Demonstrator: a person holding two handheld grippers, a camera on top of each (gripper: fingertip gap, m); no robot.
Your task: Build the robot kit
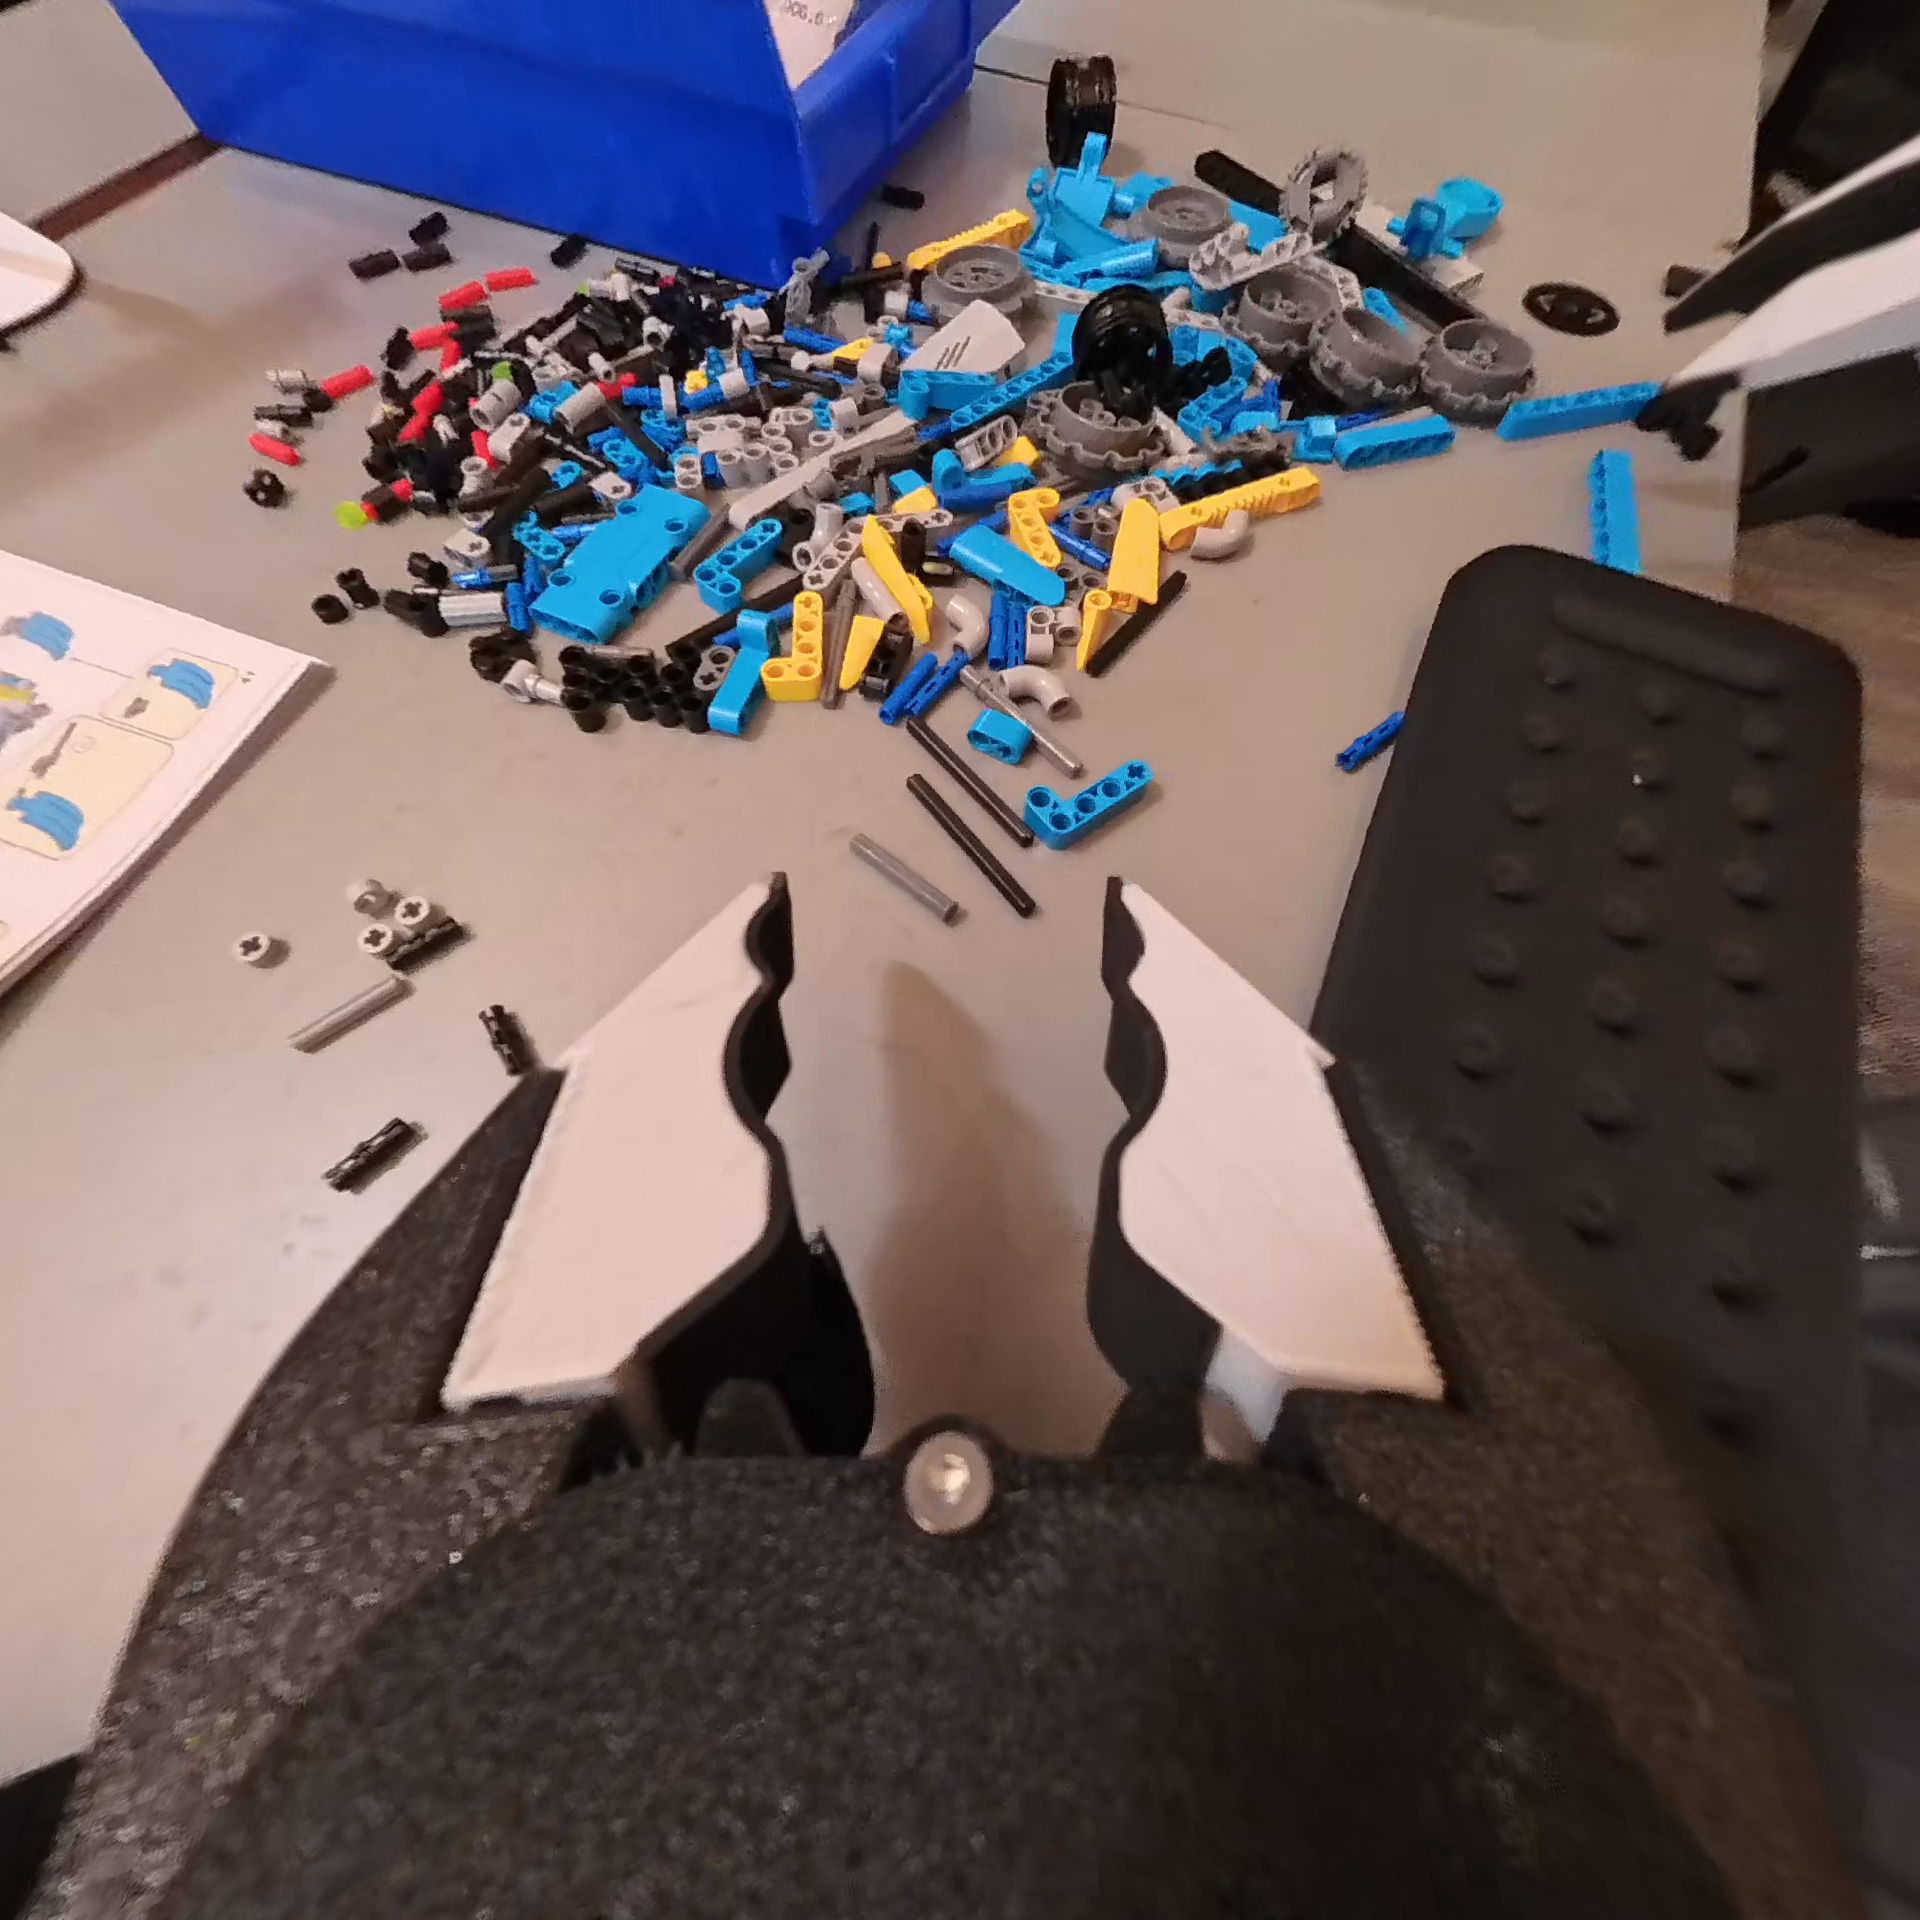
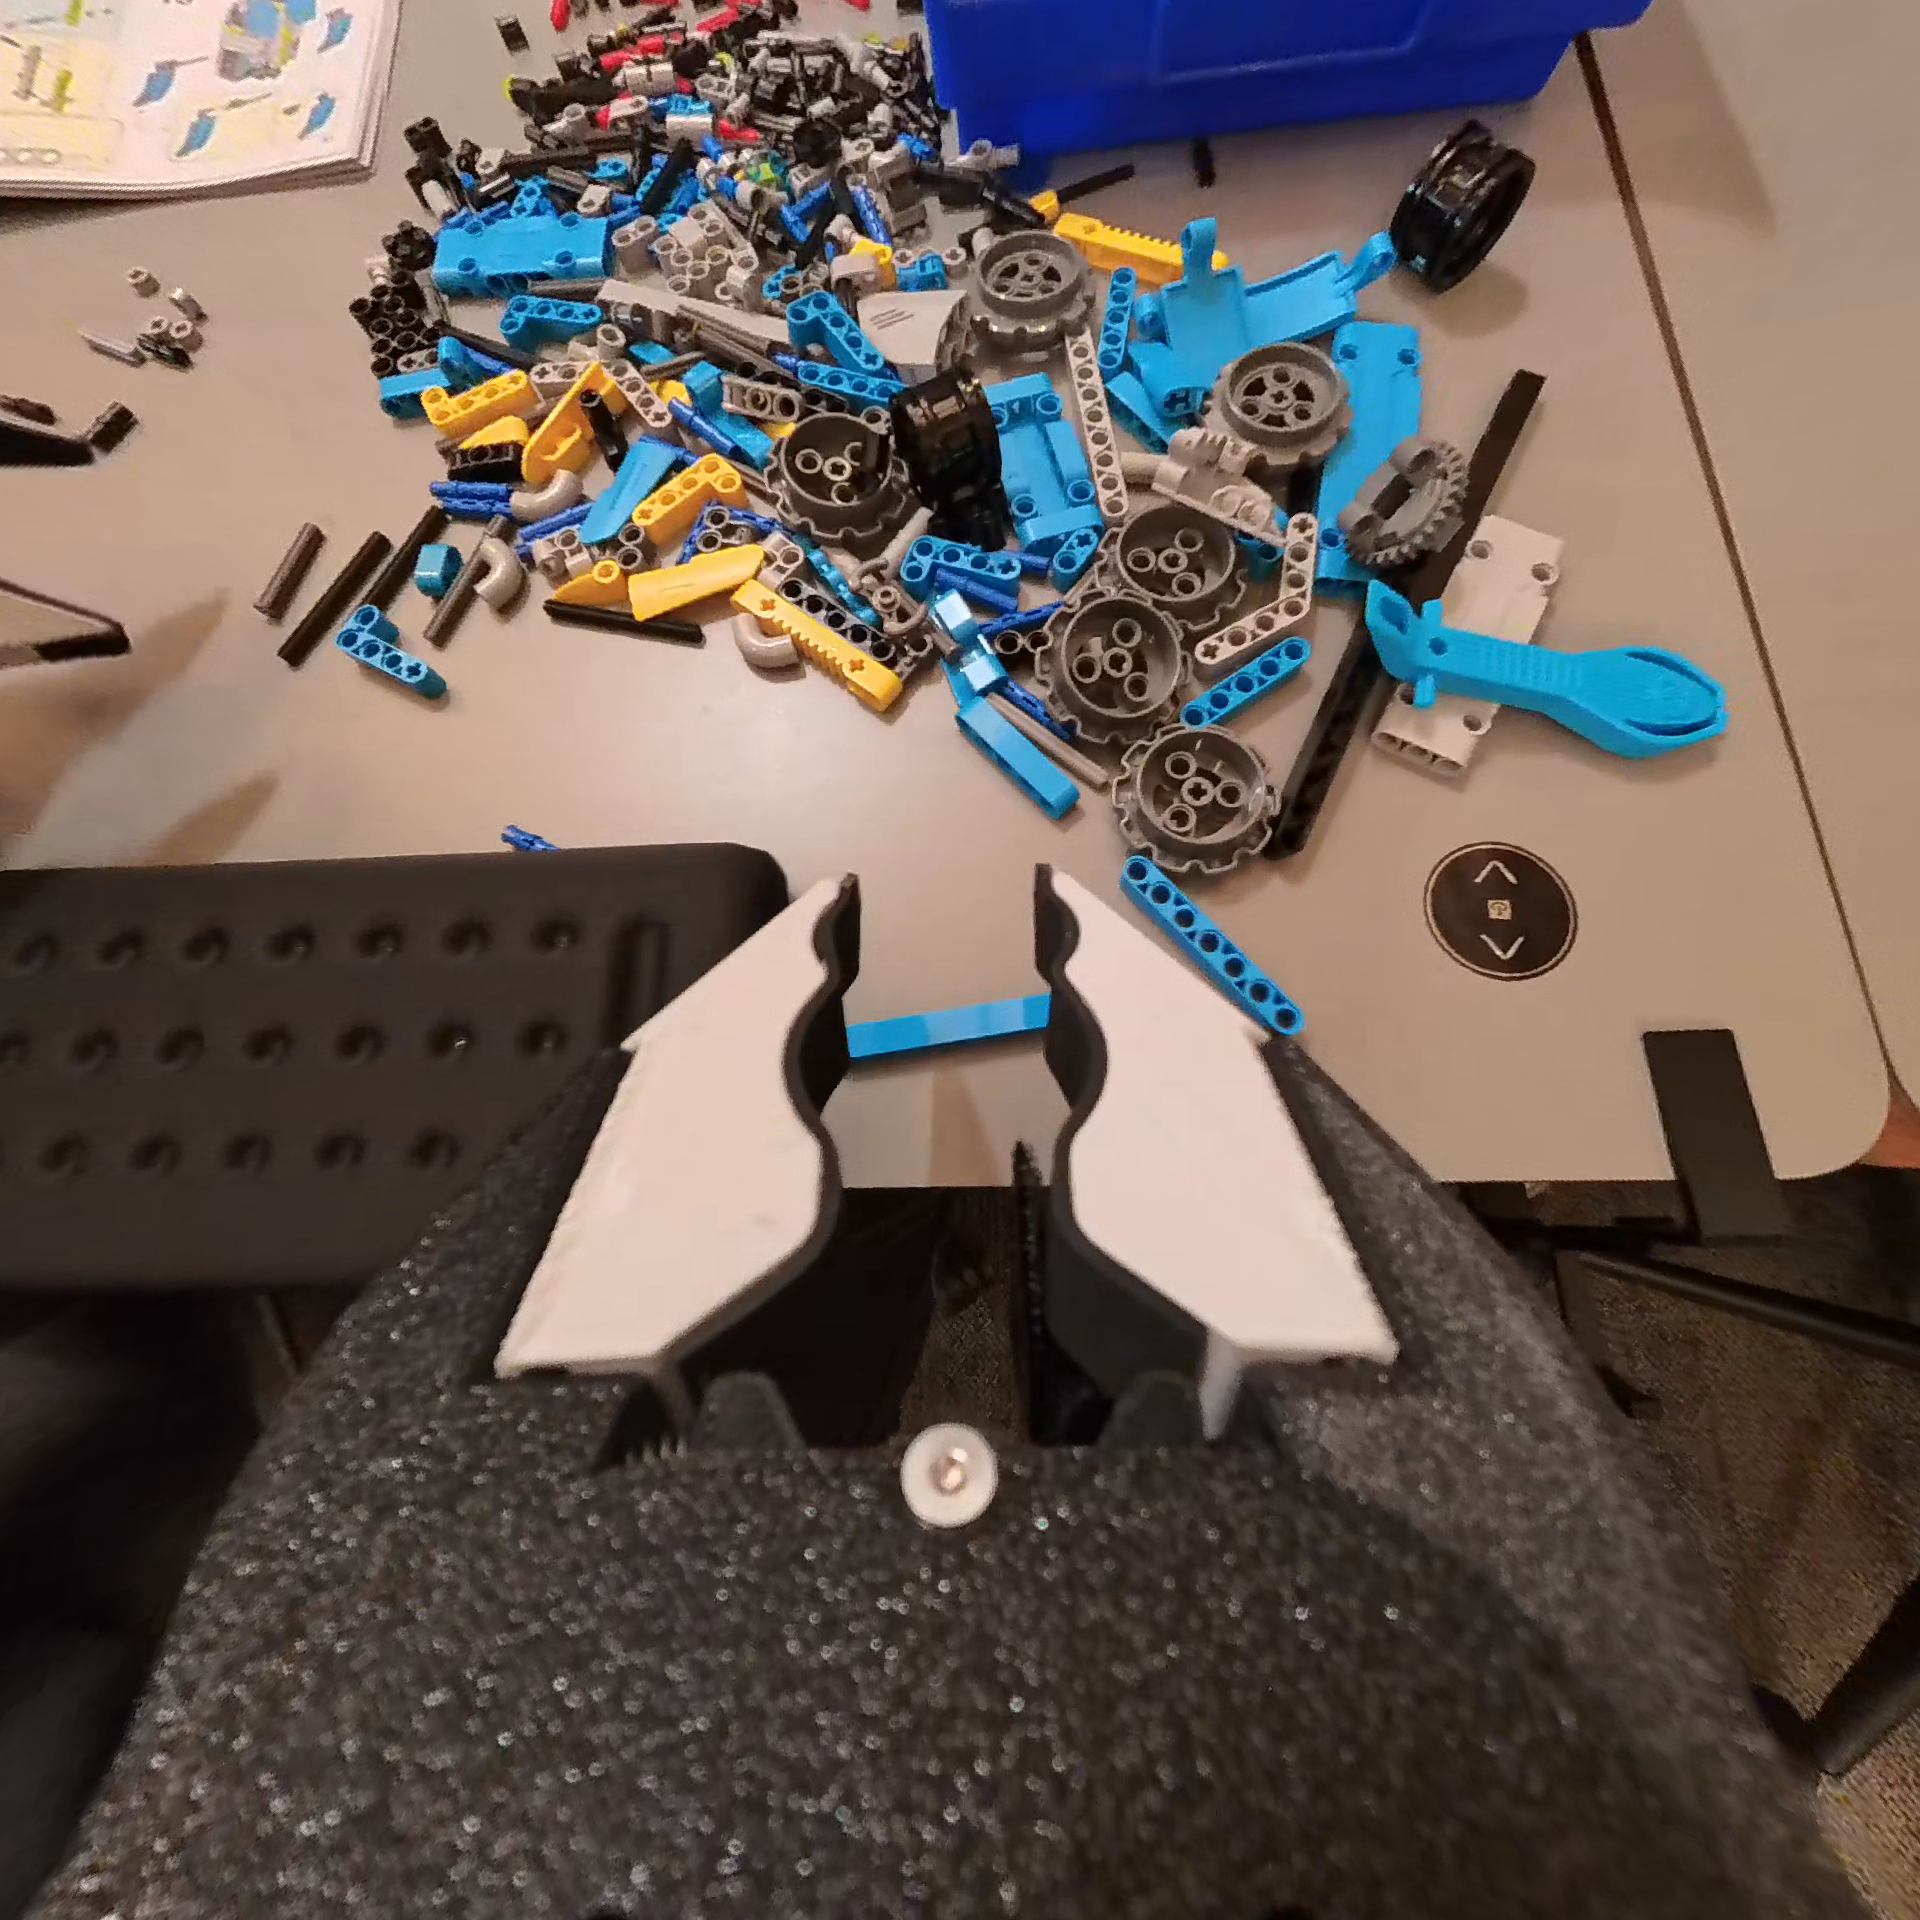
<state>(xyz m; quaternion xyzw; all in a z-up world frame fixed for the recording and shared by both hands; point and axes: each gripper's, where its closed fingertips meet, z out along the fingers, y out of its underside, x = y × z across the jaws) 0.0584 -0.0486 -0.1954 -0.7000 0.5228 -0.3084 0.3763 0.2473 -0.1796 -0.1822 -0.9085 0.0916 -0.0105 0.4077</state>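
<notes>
The left gripper [image 1: 945, 894] hovers low over the grey surface [image 1: 644, 831] with its jaws set wide and nothing between them. Just ahead of its tips lie a short grey rod [image 1: 902, 878] and two thin black rods [image 1: 969, 844], with a blue L-shaped piece [image 1: 1086, 805] beside them.

The right gripper [image 2: 945, 894] hangs over the near edge of the surface, jaws moderately apart, gripping nothing. A flat blue beam [image 2: 945, 1020] lies across the gap below it; whether it touches the fingers cannot be told. A second blue holed beam [image 2: 1210, 943] lies just right of that gripper.

Beyond both spreads a loose pile of building pieces [image 2: 831, 416]: blue, yellow, grey, black and red, with grey toothed wheels [image 2: 1117, 655] and black tyres [image 2: 1463, 203].

A blue bin [image 1: 561, 114] stands at the far edge of the pile; only a scrap of white paper shows inside. An instruction booklet [image 1: 114, 727] lies at the left, and a black perforated panel [image 1: 1621, 935] sits between the grippers.
</notes>
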